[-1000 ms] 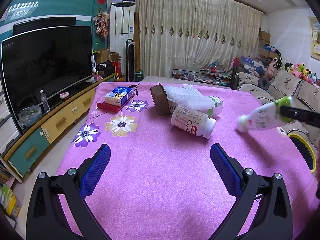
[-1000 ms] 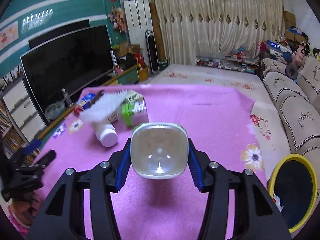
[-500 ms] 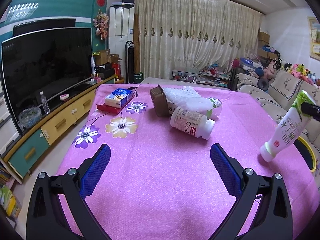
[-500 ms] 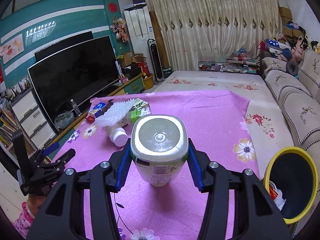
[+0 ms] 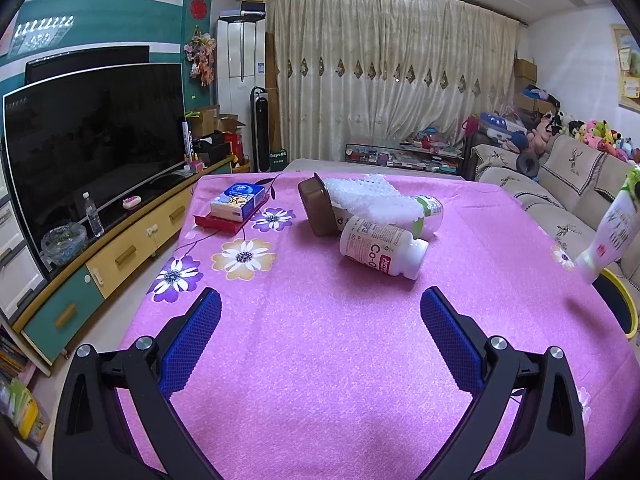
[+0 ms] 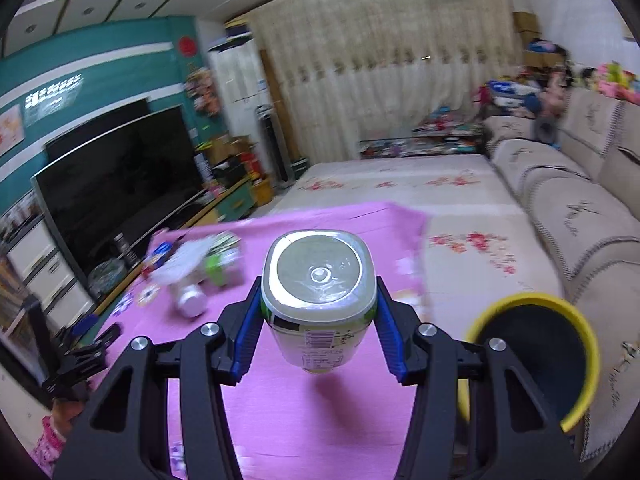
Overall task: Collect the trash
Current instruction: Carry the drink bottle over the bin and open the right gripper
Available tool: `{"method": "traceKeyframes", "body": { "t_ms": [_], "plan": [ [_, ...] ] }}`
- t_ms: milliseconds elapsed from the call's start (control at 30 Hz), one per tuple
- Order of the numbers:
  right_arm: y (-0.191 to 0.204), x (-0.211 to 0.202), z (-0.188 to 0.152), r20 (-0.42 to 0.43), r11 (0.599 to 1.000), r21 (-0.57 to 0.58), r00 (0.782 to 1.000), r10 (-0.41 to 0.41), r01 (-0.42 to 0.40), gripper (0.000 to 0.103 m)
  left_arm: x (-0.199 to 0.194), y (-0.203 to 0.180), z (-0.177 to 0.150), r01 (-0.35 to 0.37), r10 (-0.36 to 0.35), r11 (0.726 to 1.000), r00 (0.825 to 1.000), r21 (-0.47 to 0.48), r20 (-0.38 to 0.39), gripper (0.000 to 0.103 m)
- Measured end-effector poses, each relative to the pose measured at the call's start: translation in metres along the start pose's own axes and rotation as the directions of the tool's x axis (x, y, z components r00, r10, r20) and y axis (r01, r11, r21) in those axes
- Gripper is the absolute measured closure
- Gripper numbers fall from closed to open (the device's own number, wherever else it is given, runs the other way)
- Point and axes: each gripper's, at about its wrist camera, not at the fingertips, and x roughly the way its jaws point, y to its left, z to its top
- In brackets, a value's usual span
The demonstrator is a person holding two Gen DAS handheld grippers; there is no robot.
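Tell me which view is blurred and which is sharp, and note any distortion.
Right wrist view: motion-blurred room and table clutter, while the held bottle and right gripper stay crisp. Left wrist view: sharp throughout, from the supplement bottle to the curtains. Both views: strong fisheye bending and dark corners.

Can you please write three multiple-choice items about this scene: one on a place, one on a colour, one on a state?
1. Where is the bin?
A. on the table
B. beside the table's right edge, lower
C. under the television

2. What colour is its rim?
A. yellow
B. red
C. white

3. How is the left gripper?
A. shut on a bottle
B. open, empty
C. out of view

Answers:
1 B, it stands low by the pink tablecloth.
2 A, the rim is yellow.
3 B, nothing lies between its blue pads; the right gripper clamps the plastic bottle.
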Motion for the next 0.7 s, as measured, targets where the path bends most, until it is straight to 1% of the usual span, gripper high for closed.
{"method": "traceKeyframes", "body": {
  "t_ms": [67, 133, 167, 200, 267, 367, 533, 667, 700],
  "plan": [
    [-0.021, -0.008, 0.004, 0.017, 0.999, 0.023, 0.999, -0.047, 0.047, 0.054, -0.001, -0.001, 0.000, -0.004, 0.004, 1.000, 1.000, 0.006, 0.003, 0.005],
    [-0.052, -0.016, 0.006, 0.029, 0.991, 0.055, 0.992, -0.123, 0.121, 0.054, -0.001, -0.002, 0.000, -0.009, 0.009, 1.000, 1.000, 0.011, 0.006, 0.005],
    [-0.062, -0.016, 0.007, 0.028, 0.987, 0.066, 0.989, -0.146, 0.144, 0.054, -0.002, -0.002, 0.000, -0.011, 0.011, 1.000, 1.000, 0.013, 0.008, 0.005],
    [-0.081, -0.018, 0.005, 0.023, 0.978, 0.087, 0.981, -0.192, 0.190, 0.054, -0.002, -0.003, 0.000, -0.013, 0.013, 1.000, 1.000, 0.015, 0.009, 0.005],
    [-0.109, -0.016, -0.001, 0.004, 0.960, 0.117, 0.967, -0.255, 0.253, 0.054, -0.002, -0.003, -0.001, -0.018, 0.018, 1.000, 1.000, 0.019, 0.011, 0.005],
    [-0.146, -0.007, -0.018, -0.041, 0.930, 0.156, 0.943, -0.330, 0.332, 0.054, -0.001, -0.004, -0.001, -0.024, 0.024, 0.999, 1.000, 0.026, 0.008, 0.005],
    [-0.190, 0.020, -0.052, -0.146, 0.892, 0.199, 0.912, -0.383, 0.406, 0.053, 0.002, -0.006, 0.000, -0.031, 0.032, 0.999, 0.999, 0.032, -0.008, 0.005],
    [-0.201, 0.042, -0.070, -0.207, 0.878, 0.187, 0.891, -0.404, 0.441, 0.053, 0.003, -0.005, 0.000, -0.029, 0.029, 0.999, 1.000, 0.033, -0.011, 0.005],
    [-0.201, 0.044, -0.073, -0.210, 0.876, 0.187, 0.889, -0.407, 0.445, 0.048, 0.003, -0.005, 0.000, -0.030, 0.030, 0.999, 0.999, 0.034, -0.013, 0.005]
  ]
}}
